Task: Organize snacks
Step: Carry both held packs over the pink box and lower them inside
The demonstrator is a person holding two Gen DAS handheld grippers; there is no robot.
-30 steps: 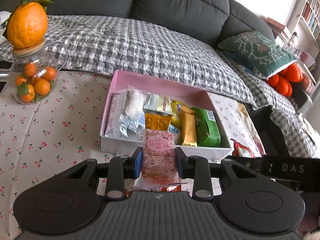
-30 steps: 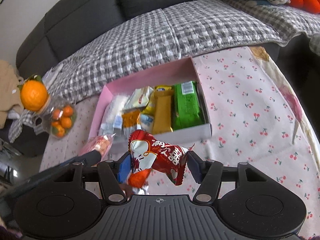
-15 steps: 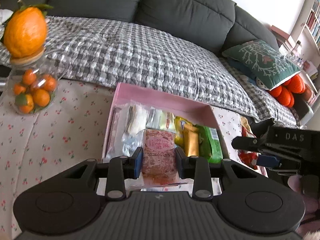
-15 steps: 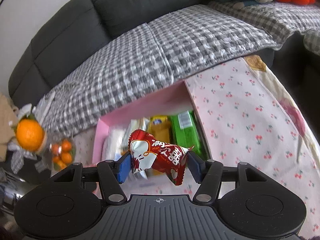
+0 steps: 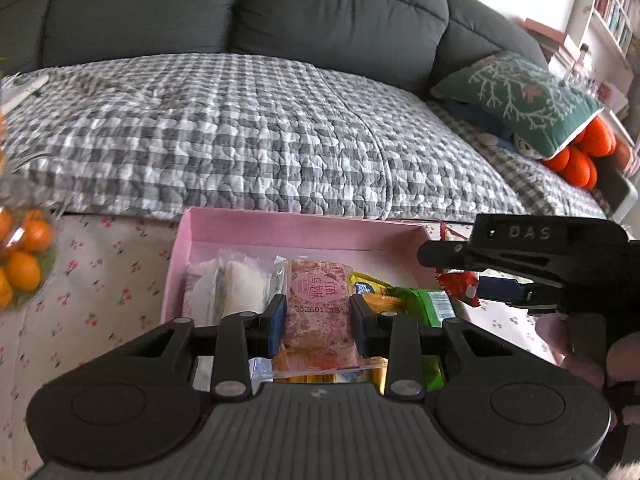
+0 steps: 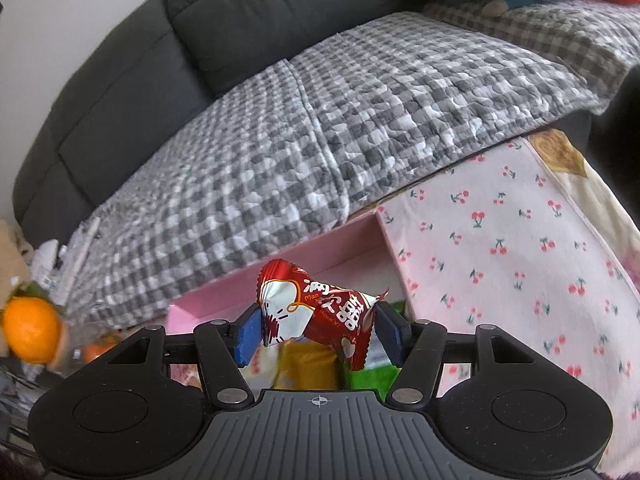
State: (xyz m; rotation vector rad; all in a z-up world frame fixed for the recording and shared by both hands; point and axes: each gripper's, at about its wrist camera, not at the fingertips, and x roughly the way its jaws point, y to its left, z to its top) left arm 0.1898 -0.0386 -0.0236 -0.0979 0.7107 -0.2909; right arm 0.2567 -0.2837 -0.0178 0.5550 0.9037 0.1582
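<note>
The left gripper [image 5: 318, 322] pinches a pink snack packet [image 5: 318, 312] between its blue pads, holding it above the near part of the pink box [image 5: 304, 232]. In the box lie white packets [image 5: 228, 284] at the left and a green packet [image 5: 426, 306] at the right. The right gripper [image 5: 480, 286] comes in from the right with a red wrapper [image 5: 458, 286] over the box's right edge. Far behind stands a sofa with a checked cover [image 5: 256, 128]. Oranges [image 5: 22, 248] sit at the far left on the cherry-print tablecloth [image 5: 96, 280].

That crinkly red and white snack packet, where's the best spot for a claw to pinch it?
Probably across its puffy middle, from above, one pad on each side. The crinkly red and white snack packet is held that way by the right claw; its flat crimped ends look likelier to slip.
</note>
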